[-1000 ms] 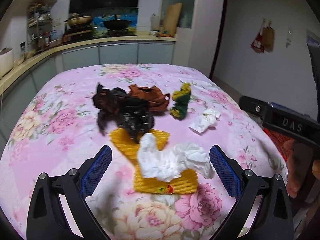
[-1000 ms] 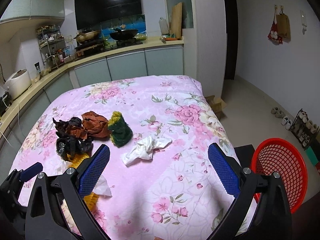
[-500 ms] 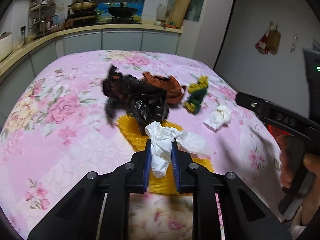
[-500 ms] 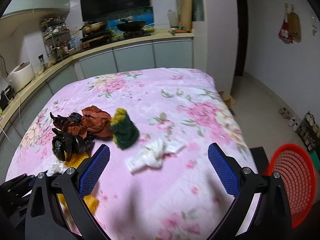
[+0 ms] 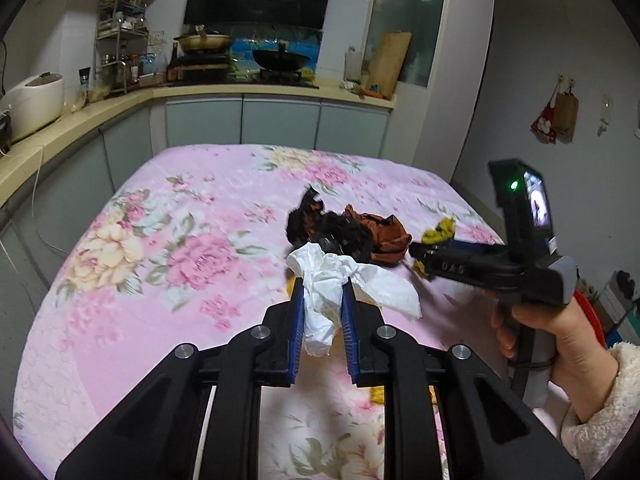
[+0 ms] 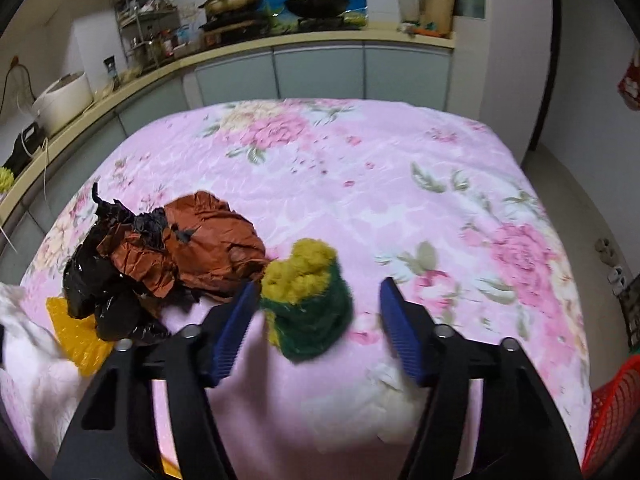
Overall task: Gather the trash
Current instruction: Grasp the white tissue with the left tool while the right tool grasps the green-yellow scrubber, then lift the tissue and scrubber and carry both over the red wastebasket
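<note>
My left gripper is clamped on the crumpled white tissue, lifted off the pink floral cloth. My right gripper has just been closing, half-wide around the yellow-green scrubber – pads not pressing. The red mesh basket sits at four o'clock. Risk – the tissue's loose tail snags.

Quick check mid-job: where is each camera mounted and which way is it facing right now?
Left wrist: on the left gripper, facing kitchenward over the table; jaws clamp a white tissue; a hand holds the right gripper.
Right wrist: on the right gripper, tilted down at the green-yellow wad.
Shared: brown wrapper, black bag.
</note>
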Available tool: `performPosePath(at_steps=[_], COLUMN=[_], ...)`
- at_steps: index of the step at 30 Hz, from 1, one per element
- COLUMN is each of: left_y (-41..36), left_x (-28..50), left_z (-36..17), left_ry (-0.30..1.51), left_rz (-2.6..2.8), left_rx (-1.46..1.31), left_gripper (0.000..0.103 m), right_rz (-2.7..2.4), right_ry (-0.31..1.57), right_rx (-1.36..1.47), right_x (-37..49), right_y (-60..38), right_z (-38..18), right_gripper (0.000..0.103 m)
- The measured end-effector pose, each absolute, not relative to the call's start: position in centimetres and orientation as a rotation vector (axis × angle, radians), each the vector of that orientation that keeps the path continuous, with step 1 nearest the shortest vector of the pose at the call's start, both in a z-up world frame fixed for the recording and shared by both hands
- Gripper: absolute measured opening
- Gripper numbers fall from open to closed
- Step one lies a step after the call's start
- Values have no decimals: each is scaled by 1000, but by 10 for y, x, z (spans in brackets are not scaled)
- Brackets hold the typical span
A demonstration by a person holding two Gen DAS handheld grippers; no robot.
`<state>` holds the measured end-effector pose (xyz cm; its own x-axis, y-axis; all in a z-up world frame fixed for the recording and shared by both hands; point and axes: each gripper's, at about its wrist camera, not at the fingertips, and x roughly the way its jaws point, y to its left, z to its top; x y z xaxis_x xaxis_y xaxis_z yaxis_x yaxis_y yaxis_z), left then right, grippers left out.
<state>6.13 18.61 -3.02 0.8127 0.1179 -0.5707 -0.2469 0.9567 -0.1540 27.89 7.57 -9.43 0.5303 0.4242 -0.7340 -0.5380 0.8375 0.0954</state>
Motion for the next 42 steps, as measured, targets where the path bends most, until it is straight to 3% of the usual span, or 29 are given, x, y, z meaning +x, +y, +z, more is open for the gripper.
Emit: performPosePath(at_steps=[4, 7, 30, 42], left_y=[193, 197, 178, 156], left_x=[58, 55, 35, 38], left_z=[-26, -22, 37, 55], left_ry=[569, 551, 367, 313], left_rz=[215, 229, 302, 279], left_rx=[-227, -230, -158, -128], left_gripper=[16, 16, 17, 17], right_rz=[593, 591, 583, 508], right_ry=[830, 811, 548, 507], right_rx=[-151, -148, 15, 48], right_x=[275, 269, 165, 143], right_y=[78, 74, 9, -26], right_z=[-95, -90, 24, 41], right_gripper=[37, 34, 34, 34])
